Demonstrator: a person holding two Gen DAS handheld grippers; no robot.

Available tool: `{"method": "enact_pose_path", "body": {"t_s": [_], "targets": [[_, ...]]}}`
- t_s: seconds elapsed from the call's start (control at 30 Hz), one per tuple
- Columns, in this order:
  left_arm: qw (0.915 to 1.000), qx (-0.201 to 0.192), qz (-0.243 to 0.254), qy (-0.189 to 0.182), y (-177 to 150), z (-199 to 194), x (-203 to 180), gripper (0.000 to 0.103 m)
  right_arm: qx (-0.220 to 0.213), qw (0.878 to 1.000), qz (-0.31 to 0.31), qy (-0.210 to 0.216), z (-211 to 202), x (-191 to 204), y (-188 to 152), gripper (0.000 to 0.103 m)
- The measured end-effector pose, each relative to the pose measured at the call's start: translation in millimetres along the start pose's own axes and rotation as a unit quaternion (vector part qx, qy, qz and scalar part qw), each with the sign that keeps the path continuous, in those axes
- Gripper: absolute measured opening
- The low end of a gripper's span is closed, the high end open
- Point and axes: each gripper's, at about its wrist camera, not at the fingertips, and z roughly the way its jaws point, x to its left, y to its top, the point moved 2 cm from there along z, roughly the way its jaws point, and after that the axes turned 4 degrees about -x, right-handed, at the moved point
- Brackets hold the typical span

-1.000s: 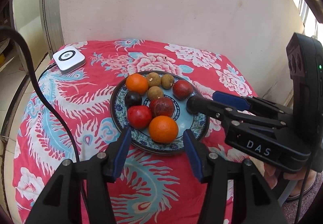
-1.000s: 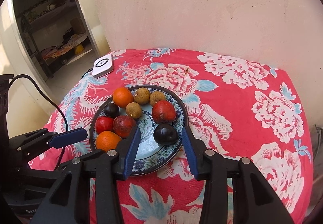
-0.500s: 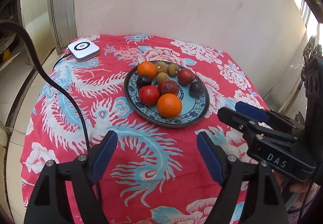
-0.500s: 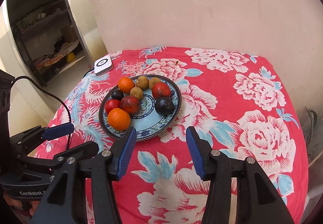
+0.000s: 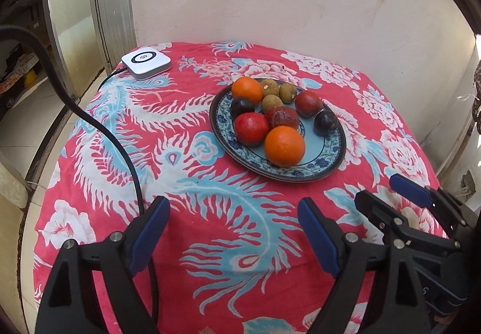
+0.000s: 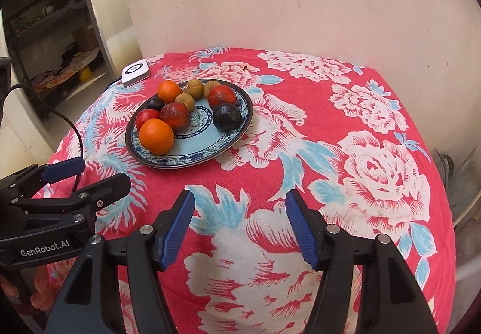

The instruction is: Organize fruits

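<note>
All the fruit sits on the patterned plate (image 5: 333, 165), well ahead of both grippers on the red flowered cloth (image 5: 186, 213) over the counter. The left gripper (image 5: 233, 231) has just been opening and its jaws now stand wide, nothing between them; the plate lies ahead and slightly right of them. The right gripper (image 6: 239, 225) has also been opening, its jaws moderately spread and empty, with the plate ahead and to their left. The near orange (image 5: 284, 146) is the closest fruit to either; the dark plum (image 6: 227, 117) faces the right jaws. Neither looks clearly nearer.
</note>
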Motion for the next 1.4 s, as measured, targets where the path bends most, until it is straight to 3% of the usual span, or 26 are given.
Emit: {"method": "enact_pose_path", "body": {"t_s": [0.2,0.67,1.4], "targets": [[0.9998,0.017,-0.004,0.004,-1.7,11.5,3.8,0.090,0.010,1.000,0.001,-0.005,8.3,0.5,-1.1,0.065],[0.9989,0.010,0.019,0.041,-4.7,15.6,-1.6,0.093,0.030,0.999,0.001,-0.030,16.6,-1.0,-3.1,0.066],[0.9988,0.007,0.015,0.045,-1.9,16.5,1.8,0.097,0.032,0.999,0.003,-0.036,17.6,-3.4,-3.6,0.071]]}}
